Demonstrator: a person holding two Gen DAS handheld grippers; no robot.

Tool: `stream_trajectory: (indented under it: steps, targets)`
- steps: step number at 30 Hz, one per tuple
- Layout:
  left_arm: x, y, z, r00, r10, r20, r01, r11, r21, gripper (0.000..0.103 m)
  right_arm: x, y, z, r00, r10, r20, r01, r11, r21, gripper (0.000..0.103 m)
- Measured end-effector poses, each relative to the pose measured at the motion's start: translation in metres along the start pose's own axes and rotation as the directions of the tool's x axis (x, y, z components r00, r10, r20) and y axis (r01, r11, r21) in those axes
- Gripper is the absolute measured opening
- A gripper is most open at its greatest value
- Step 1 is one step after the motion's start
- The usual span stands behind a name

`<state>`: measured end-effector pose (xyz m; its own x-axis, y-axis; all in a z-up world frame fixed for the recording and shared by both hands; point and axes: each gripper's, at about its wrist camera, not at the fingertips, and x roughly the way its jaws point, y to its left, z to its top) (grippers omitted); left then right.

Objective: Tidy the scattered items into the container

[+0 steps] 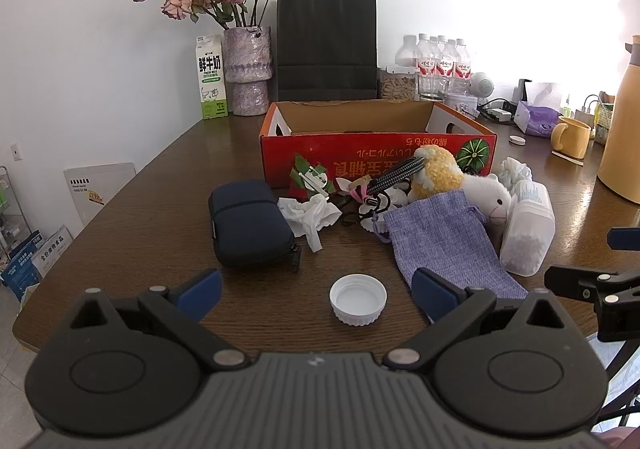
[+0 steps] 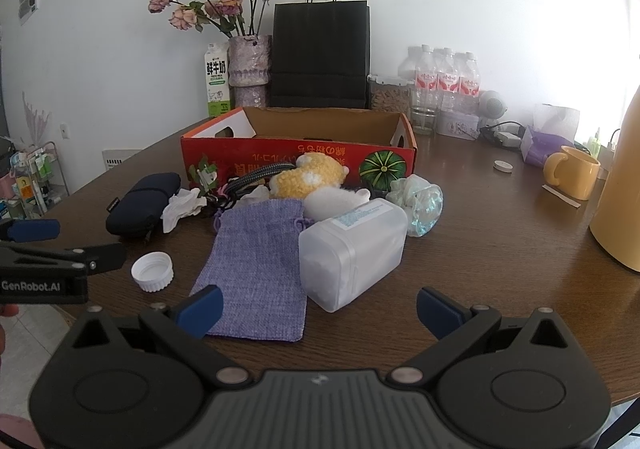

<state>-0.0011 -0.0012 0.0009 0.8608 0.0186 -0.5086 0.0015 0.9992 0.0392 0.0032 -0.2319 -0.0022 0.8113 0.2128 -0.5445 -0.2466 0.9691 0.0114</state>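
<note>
Our left gripper (image 1: 316, 291) hangs low over the near edge of the wooden table (image 1: 160, 217), its blue pads spread wide and holding nothing. Between them, on the table just ahead, lies a white bottle cap (image 1: 358, 299), open side up. Our right gripper (image 2: 319, 308) is spread the same way and empty, with a clear plastic tub (image 2: 352, 255) lying on its side just beyond the pads and a purple cloth pouch (image 2: 256, 269) flat beside it, under the left pad.

Further out, the left view shows a dark blue zip case (image 1: 250, 229), crumpled white tissue (image 1: 310, 215) and a striped braided cord (image 1: 394, 173) in a tangle of small bits, with a yellow-and-white plush toy (image 1: 460, 185) half resting on the pouch. All of it lies scattered in front of the red cardboard box (image 1: 376, 153), which stands open, with nothing visible inside from this height.

Only the right view shows clearly a crumpled clear wrapper (image 2: 418, 205) past the tub; the left view catches just a bit of it behind the plush. Each camera catches the other gripper at its frame edge. A yellow mug (image 2: 572, 172) stands well apart at the right.
</note>
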Motion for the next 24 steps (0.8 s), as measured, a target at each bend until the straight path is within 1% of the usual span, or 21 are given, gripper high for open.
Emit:
stream_trajectory:
  steps: [15, 24]
  targets:
    - [0.0, -0.0004, 0.0002, 1.0, -0.001, 0.0, 0.001, 1.0, 0.0, 0.103, 0.0009, 0.0003, 0.0001, 1.0, 0.002, 0.0, -0.002, 1.0, -0.001, 0.103]
    - [0.0067, -0.0018, -0.0025, 1.0, -0.012, -0.025, 0.012, 1.0, 0.005, 0.103, 0.0072, 0.0037, -0.0014, 0.999, 0.025, -0.023, -0.025, 1.0, -0.007, 0.103]
